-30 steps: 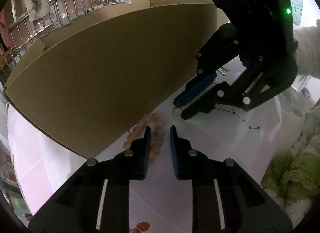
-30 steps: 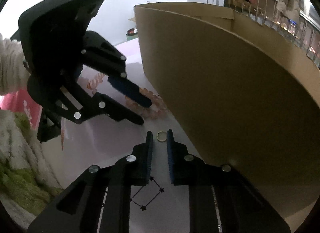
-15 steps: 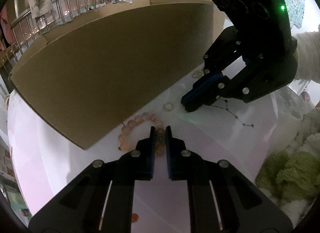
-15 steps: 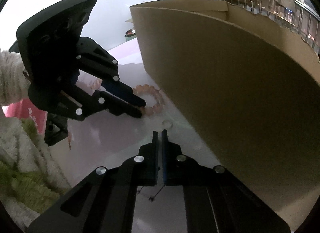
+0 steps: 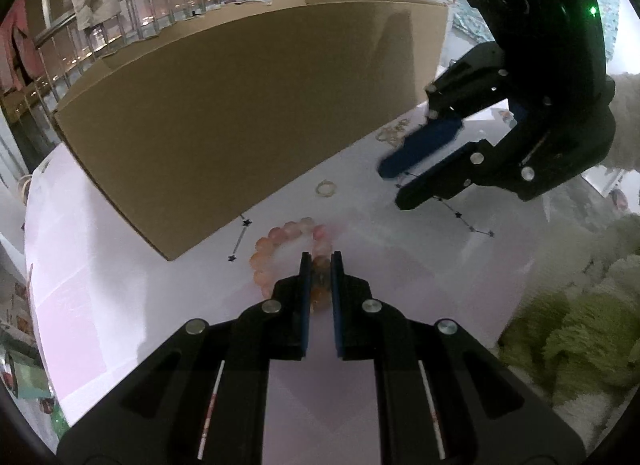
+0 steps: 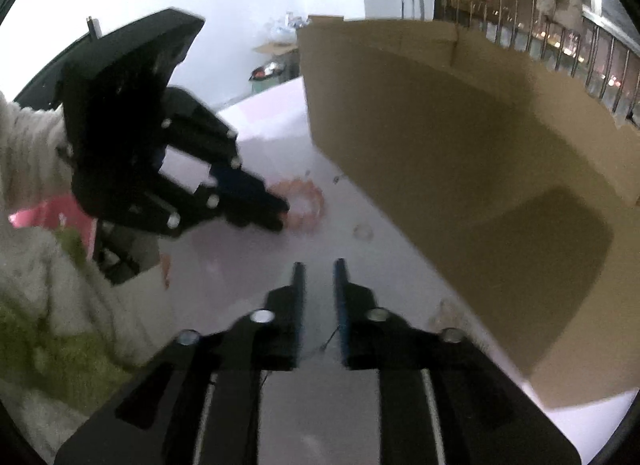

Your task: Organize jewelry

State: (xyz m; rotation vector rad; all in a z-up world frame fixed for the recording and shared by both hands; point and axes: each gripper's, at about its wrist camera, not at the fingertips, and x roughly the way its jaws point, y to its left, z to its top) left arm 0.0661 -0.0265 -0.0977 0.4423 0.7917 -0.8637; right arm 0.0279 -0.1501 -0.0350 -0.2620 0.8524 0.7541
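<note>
the left tongs (image 5: 319, 265) are clenched on the pink bead bracelet (image 5: 289, 253), with one side of the loop pinched between the blue pads while the rest of the ring lies flat on the white desk (image 5: 400, 265). gripping a single stretch of beads rather than the whole ring makes sense: the loop is wider than the gap between the pads, and a pinch on one side should let it hang free once lifted.

taking the cardboard box (image 5: 248, 105) as landmark, the bracelet sits just off the box's near corner, close to its front wall. the small gold ring (image 5: 325, 188) lies on the desk nearer that wall, apart from the bracelet and untouched. a pale chain or similar piece (image 5: 394, 133) rests further along the wall, too blurred to name exactly.

the right tongs (image 6: 318, 265) hover above the desk in front of the box, a short way back from the ring; their jaws are opening and nothing is between them. that looks like preparation for a grasp on the ring, which lies flat and thin, so the fingertips will likely need to come down almost onto the desk surface. the box stands tall beside everything, probably the place the jewelry is meant to go.
</note>
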